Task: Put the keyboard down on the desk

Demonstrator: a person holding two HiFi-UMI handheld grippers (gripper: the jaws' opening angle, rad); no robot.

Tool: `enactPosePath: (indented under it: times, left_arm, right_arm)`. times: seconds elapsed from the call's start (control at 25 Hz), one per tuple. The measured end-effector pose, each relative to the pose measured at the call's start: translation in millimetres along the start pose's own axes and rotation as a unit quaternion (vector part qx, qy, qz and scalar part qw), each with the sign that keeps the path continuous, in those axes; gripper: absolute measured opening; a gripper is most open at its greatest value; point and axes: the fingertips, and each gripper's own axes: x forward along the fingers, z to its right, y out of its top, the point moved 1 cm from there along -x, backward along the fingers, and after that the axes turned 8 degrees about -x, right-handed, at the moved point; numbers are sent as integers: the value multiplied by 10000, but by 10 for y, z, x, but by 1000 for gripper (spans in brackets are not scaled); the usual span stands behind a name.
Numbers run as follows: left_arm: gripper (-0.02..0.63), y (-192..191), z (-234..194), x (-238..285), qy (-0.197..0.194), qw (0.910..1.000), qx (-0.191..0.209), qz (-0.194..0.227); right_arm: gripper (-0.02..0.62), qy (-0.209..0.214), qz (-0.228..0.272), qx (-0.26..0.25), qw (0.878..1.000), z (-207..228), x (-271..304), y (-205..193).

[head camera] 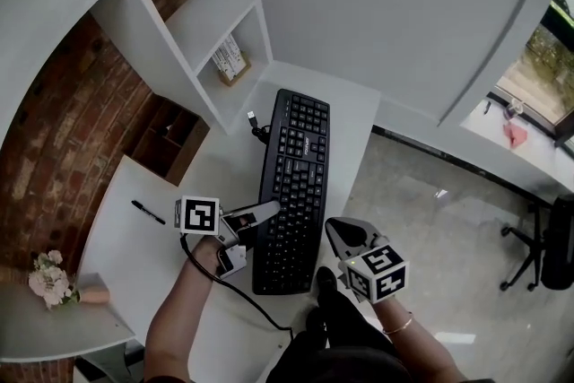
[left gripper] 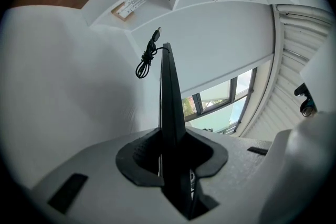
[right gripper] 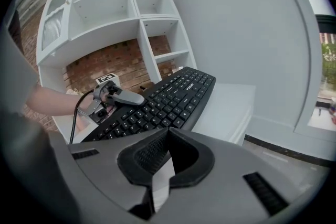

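A black keyboard (head camera: 291, 193) lies lengthwise over the white desk (head camera: 143, 256), close to its right edge. Whether it rests on the desk or hangs just above it I cannot tell. My left gripper (head camera: 265, 211) is shut on the keyboard's left edge. In the left gripper view the keyboard (left gripper: 168, 92) stands edge-on between the pads of that gripper (left gripper: 170, 152). The right gripper view shows the keyboard (right gripper: 163, 99) with the left gripper (right gripper: 118, 96) on it. My right gripper (head camera: 341, 233) is off the keyboard's near right corner. Its jaws (right gripper: 163, 165) are shut with nothing between them.
The keyboard's coiled cable and USB plug (head camera: 254, 119) lie at its far left. A black pen (head camera: 148, 212) lies on the desk to the left, and flowers (head camera: 49, 278) sit at the near left. White shelves (head camera: 215, 22) rise behind, with a wooden organizer (head camera: 170, 137) beside them. The floor drops off right of the desk.
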Motion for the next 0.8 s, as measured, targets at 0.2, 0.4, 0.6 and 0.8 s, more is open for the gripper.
enactPosePath:
  times: [0.2,0.4,0.6,0.8]
  left_arm:
    - [113,152,-87,160,47,9991,39,-418]
    - [112,263,-221,276,115,9974,-71,-712]
    - [112,349,-316,400,10,9947,-269,-991]
    - [111,447,-388,476,37,9897,-239,-1408]
  right_arm:
    - [5,-23,-72,137,9999,166,77,-53]
    - [5,-5,-165,226,9996,274,175,-104]
    - [5,-2,-223,246,9994,388,249,-113]
    - [5,42,-273,258,9993,457,309,-85]
